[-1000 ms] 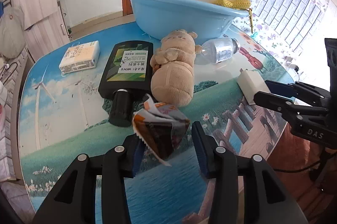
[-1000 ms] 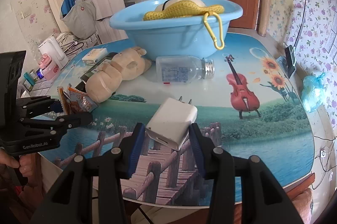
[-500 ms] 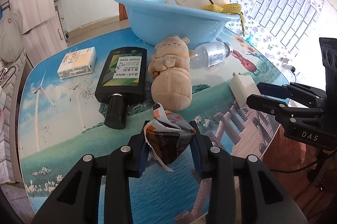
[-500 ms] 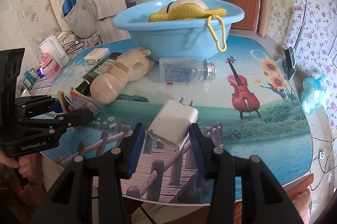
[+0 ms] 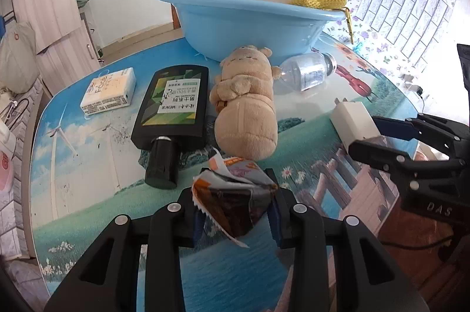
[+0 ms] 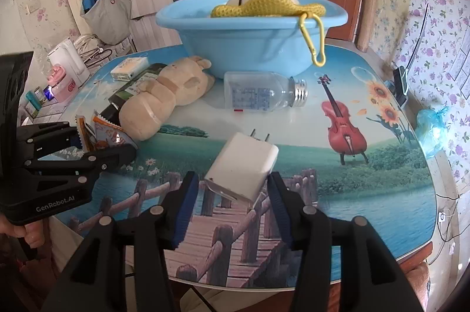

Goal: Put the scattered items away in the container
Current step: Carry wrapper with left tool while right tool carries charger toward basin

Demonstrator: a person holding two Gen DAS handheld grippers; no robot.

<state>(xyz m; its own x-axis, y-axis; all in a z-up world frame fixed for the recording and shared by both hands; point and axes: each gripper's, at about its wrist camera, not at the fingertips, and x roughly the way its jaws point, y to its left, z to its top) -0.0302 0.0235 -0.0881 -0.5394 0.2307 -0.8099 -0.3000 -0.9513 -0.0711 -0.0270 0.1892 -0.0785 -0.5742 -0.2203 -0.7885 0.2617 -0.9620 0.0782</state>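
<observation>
My left gripper (image 5: 236,209) is shut on a crumpled orange-and-brown snack wrapper (image 5: 235,203), held just above the table's near edge; the right wrist view shows the same wrapper (image 6: 98,132). My right gripper (image 6: 232,177) stands open astride a white plug charger (image 6: 243,165), with a small gap at the left finger. The blue basin (image 5: 249,18) at the back holds a pale toy and a yellow net. In front of it lie a tan plush (image 5: 243,112), a black bottle (image 5: 173,103), a clear bottle (image 5: 305,71) and a tissue pack (image 5: 108,91).
A yellow carabiner (image 6: 314,47) hangs over the basin's rim. The picture-printed table (image 6: 367,194) ends close to both grippers. Beyond its left side stand a white kettle (image 6: 69,62) and small jars. A blue plastic bag (image 6: 431,127) sits off the right edge.
The left gripper, holding the wrapper, has drawn back and risen a little from the plush and black bottle. The right fingers have spread slightly around the charger.
</observation>
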